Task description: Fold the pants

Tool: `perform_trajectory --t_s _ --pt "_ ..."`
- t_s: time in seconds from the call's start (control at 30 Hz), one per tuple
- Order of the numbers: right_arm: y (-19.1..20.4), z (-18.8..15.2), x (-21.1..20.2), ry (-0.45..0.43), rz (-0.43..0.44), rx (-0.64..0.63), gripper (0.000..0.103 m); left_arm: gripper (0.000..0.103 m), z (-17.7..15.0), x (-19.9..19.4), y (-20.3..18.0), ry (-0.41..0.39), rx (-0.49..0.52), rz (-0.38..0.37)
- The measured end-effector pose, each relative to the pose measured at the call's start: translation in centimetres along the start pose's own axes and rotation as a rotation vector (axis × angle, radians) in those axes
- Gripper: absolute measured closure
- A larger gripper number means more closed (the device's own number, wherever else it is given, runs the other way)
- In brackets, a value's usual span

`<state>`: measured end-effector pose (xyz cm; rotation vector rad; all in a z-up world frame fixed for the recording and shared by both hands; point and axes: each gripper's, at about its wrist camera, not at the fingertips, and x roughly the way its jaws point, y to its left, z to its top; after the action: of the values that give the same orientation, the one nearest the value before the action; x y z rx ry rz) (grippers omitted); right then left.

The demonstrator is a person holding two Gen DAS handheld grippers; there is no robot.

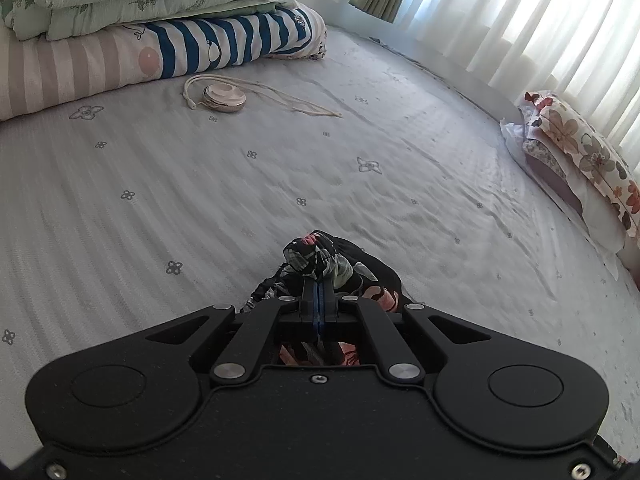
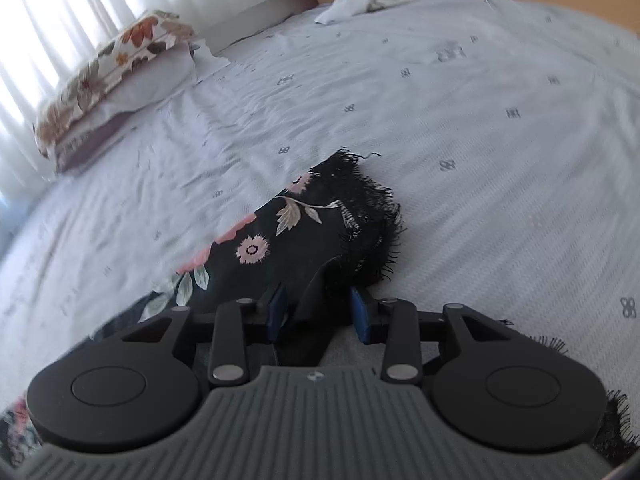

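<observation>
Pants (image 2: 280,232) waistband is pinched by left gripper (image 1: 320,288), fringed hem straddled lower centre by wide-open right gripper (image 2: 318,308) fingers, presumably for folding.

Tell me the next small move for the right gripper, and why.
Probably close the right gripper on the fringed hem of the pants: its jaws stand open with dark fabric lying between them, while the left gripper is already shut on the gathered waistband end. Holding both ends would let you lift and fold.

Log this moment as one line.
left gripper: shut on floral pants waistband | right gripper: open around fringed hem | bed
</observation>
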<state>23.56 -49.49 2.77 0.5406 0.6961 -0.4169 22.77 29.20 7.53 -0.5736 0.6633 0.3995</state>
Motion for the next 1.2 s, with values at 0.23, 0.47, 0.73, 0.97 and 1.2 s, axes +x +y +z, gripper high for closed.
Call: perform_trajectory --t_s 0.23,0.47,0.73,0.97,1.2 --pt "-1.6 0.7 -3.3 -0.08 0.081 0.198 0.1 0.101 0.9 -0.9 -0.1 -0.023 -0.016 -0.029" --pt "-3.0 1.4 -10.7 -0.167 0.159 0.261 0.101 0.101 2.4 -4.8 -0.3 -0.068 0.004 -0.105" --pt "-7.1 -0.5 -17.3 -0.163 0.174 0.249 0.101 0.101 2.4 -10.0 2.4 -0.103 0.031 -0.128" --pt "-11.4 -6.1 -17.7 -0.065 0.122 0.276 0.1 0.101 -1.9 -10.3 7.1 -0.029 0.008 -0.075" --pt "-12.6 -8.7 -17.3 -0.014 0.049 0.212 0.1 0.101 -5.4 -9.8 9.6 0.011 0.018 -0.007"
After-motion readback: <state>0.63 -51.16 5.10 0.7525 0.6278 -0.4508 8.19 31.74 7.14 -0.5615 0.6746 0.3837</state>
